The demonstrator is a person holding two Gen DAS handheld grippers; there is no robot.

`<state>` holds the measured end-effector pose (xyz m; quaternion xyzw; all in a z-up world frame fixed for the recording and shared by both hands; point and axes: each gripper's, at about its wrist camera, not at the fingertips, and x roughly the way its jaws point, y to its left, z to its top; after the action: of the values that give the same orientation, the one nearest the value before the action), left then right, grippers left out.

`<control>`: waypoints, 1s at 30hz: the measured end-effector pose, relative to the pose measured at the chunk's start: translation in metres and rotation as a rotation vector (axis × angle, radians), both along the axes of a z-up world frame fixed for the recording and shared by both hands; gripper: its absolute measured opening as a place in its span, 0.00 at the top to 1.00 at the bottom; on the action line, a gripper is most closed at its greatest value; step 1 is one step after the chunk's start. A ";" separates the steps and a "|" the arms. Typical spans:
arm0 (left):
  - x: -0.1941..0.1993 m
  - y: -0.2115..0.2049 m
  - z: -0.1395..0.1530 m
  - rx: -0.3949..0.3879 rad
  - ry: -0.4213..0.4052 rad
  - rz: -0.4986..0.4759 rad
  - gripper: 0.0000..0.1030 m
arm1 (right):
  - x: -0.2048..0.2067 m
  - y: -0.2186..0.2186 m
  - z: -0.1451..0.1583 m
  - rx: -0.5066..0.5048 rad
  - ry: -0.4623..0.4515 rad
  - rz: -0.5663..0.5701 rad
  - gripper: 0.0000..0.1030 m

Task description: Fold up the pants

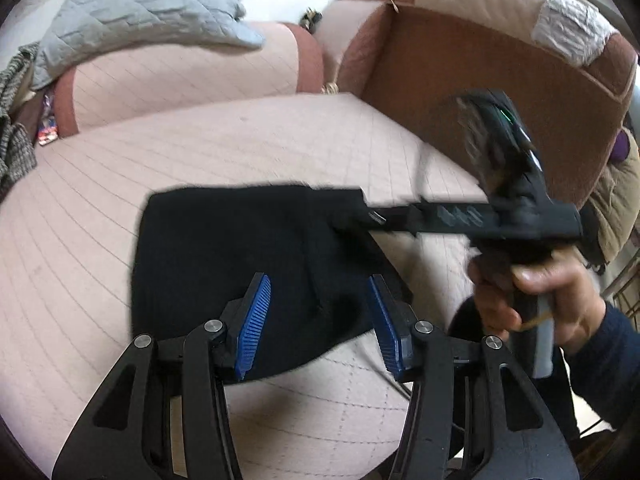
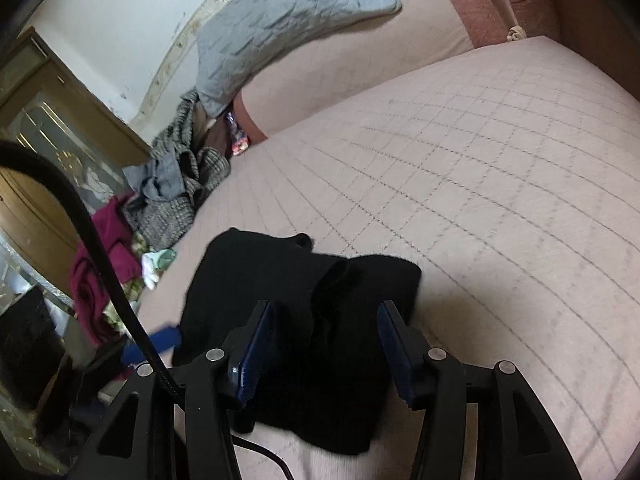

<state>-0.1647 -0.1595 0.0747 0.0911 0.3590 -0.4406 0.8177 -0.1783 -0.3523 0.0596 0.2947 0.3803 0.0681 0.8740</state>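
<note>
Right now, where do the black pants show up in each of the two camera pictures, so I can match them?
Left wrist view: the black pants lie folded in the lower middle, on the pink quilted sofa seat.
Right wrist view: the black pants sit at bottom centre, on that seat.
Shared landmark: the grey quilted blanket draped over the backrest, upper left in both.

I count one pair of black pants [image 1: 248,264], folded into a single bundle on the one pink quilted sofa seat [image 1: 100,208]. I hold two grippers: my left gripper [image 1: 320,320] and my right gripper [image 2: 326,348], each with two blue-padded fingers set apart, four pads in all. One gray quilted blanket [image 2: 280,20] lies over the one back cushion [image 1: 180,80]. There is one heap of mixed clothes [image 2: 168,184] at the seat's end, its pieces too tangled to count. One armrest [image 1: 500,80] shows.
</note>
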 end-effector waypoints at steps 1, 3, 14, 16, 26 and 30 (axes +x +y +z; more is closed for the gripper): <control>0.000 -0.004 -0.007 0.005 0.018 0.001 0.52 | 0.004 -0.001 -0.003 0.005 0.003 -0.005 0.50; 0.002 -0.008 -0.017 0.000 0.063 0.006 0.52 | 0.011 0.001 -0.003 0.023 -0.035 -0.002 0.69; 0.016 -0.035 -0.019 -0.095 0.183 -0.019 0.52 | 0.010 -0.019 0.025 -0.039 -0.105 -0.017 0.96; 0.016 -0.034 -0.016 -0.086 0.176 -0.017 0.52 | 0.016 -0.019 0.016 -0.066 -0.055 -0.024 0.96; 0.020 0.000 0.011 -0.044 0.021 0.052 0.52 | 0.010 -0.026 0.005 -0.103 0.013 -0.093 0.69; 0.032 0.022 0.010 -0.039 0.000 0.129 0.52 | -0.019 -0.029 0.018 -0.077 -0.014 -0.086 0.67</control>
<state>-0.1325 -0.1372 0.0846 0.0519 0.3557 -0.3938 0.8460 -0.1970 -0.3809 0.0778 0.2766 0.3636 0.0180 0.8894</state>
